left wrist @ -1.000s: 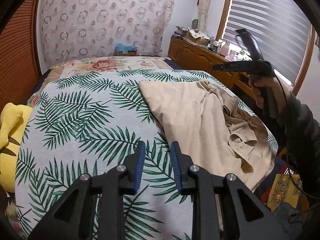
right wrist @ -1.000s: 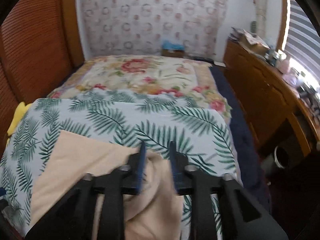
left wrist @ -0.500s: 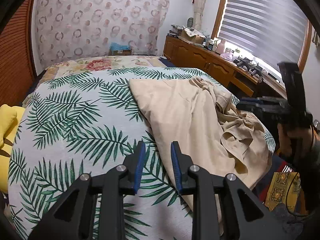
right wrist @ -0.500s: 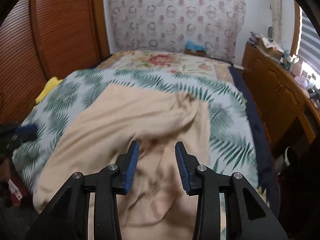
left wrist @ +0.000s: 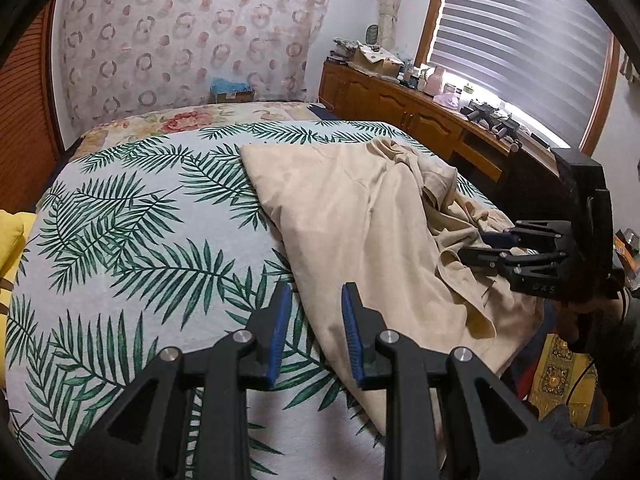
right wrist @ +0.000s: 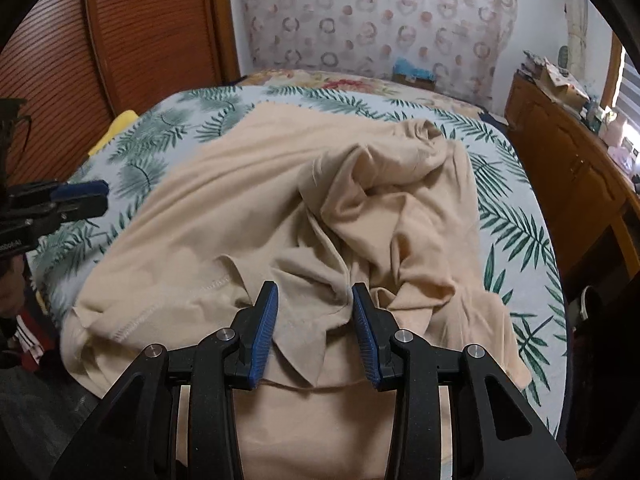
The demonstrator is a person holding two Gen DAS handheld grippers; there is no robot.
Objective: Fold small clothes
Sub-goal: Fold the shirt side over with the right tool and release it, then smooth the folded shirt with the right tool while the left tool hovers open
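Observation:
A beige garment (left wrist: 360, 220) (right wrist: 248, 200) lies on the palm-leaf bedspread (left wrist: 140, 240) (right wrist: 516, 216). Its left half is flat; its right half is bunched into folds and hangs over the near edge of the bed. My left gripper (left wrist: 314, 332) is open and empty, just above the bedspread at the garment's left hem; it also shows as the left gripper (right wrist: 102, 199) in the right wrist view. My right gripper (right wrist: 314, 328) (left wrist: 476, 246) is open low over the crumpled folds near the stitched hem. Cloth lies beneath its jaws, and the pads do not press on it.
A yellow cushion (left wrist: 10, 240) lies off the bed's left side. A floral blanket (left wrist: 192, 118) covers the far end. A cluttered wooden cabinet (left wrist: 400, 108) (right wrist: 568, 152) runs along the right under the window blinds. Wooden slatted doors (right wrist: 140, 40) stand on the left.
My right gripper swung from high over the far side of the bed down to the bunched cloth at the near edge. My left gripper stayed nearly still.

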